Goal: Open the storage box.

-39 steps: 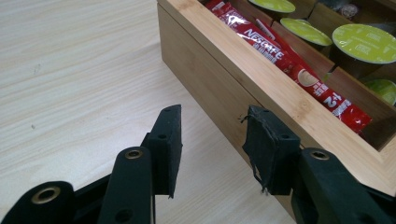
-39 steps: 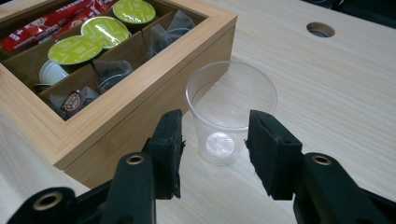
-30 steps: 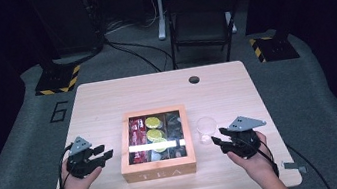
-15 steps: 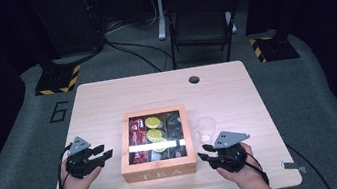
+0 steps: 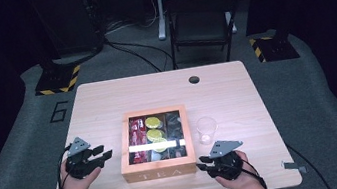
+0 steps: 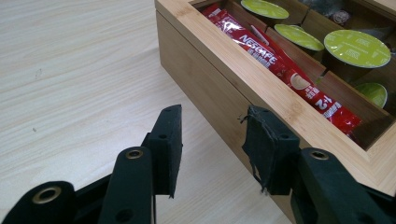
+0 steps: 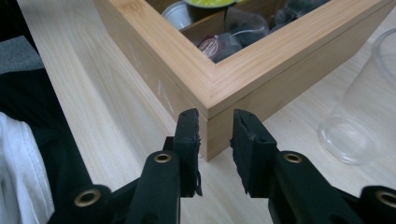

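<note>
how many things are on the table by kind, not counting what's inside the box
wooden tea box: 1
clear plastic cup: 1
tongs: 2, the left tongs and the right tongs
total: 4

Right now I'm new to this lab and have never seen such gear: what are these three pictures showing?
A person sits at a wooden table and holds a two-jaw gripping tool in each hand. One camera looks down from above; one rides on each tool, looking along its black jaws. On the table stand a wooden tea box with red sachets, green-topped capsules and dark tea bags, and a clear plastic cup. The left gripper waits open beside the box. The right gripper has been closing its jaws at the box's near corner. Neither holds anything.
</note>
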Available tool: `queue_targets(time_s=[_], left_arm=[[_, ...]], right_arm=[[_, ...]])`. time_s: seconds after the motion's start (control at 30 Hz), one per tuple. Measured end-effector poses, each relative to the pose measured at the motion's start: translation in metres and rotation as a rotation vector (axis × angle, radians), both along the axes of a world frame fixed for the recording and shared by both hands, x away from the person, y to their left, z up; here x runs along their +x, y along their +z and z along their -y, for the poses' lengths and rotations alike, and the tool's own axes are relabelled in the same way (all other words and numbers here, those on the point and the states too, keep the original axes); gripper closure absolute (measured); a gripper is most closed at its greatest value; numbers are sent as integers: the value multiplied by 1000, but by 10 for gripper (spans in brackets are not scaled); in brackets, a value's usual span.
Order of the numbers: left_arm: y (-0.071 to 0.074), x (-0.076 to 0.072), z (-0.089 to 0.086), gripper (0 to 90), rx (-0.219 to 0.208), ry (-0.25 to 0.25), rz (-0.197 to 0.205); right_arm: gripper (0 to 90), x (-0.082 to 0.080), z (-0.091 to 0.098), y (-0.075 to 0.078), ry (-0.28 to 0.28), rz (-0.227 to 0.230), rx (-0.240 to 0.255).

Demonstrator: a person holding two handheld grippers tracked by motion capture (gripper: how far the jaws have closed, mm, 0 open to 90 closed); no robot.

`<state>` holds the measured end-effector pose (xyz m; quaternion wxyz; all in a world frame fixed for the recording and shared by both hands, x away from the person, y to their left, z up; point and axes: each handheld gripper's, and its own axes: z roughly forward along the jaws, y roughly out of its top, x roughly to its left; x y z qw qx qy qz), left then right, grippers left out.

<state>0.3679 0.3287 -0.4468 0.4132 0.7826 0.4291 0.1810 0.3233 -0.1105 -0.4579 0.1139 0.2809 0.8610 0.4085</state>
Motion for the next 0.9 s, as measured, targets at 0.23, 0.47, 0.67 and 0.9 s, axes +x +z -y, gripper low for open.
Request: queue_targets(time_s=[0.23,0.47,0.67,0.9], left_arm=[[-1,0,-1,565,1,-4,-7],[-1,-2,0,577,-2,-3,-1],[0,-4,-1,584,3,-9,0],[8,-8,0,590,4,-22,17]], right_arm=[[801,2,-3,-5,15,-10,-31],[847,4,-6,-6,38,7,-57],[850,2,-7,-6,23,3,-55],[854,2,-5,6,1,8,13]])
